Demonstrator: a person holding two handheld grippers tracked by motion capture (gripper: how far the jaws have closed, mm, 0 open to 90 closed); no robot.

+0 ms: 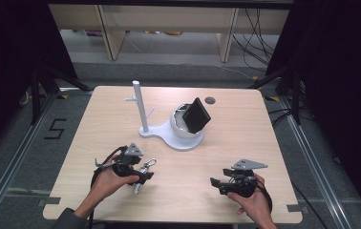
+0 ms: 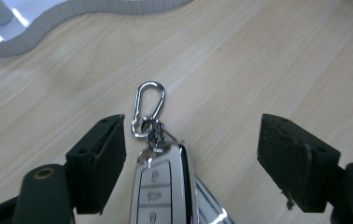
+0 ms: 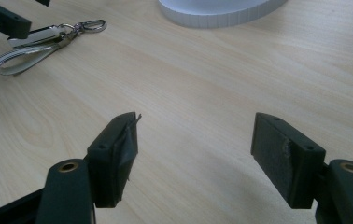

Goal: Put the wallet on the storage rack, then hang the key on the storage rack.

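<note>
Our left gripper (image 2: 191,154) straddles the car key (image 2: 165,184) flat on the table (image 1: 245,129), jaws spread, not gripping. Right gripper (image 3: 193,154) released, idle. White stand (image 1: 143,112) probably the destination; pickup pending.

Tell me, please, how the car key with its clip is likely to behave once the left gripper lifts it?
The car key looks rigid with glossy chrome edges, so it may slip between the pads. The clip hangs on small rings and would probably dangle and swing. The left gripper stands open around it.

Silver car key fob (image 2: 165,186) with carabiner (image 2: 147,108), flat on table.
</note>
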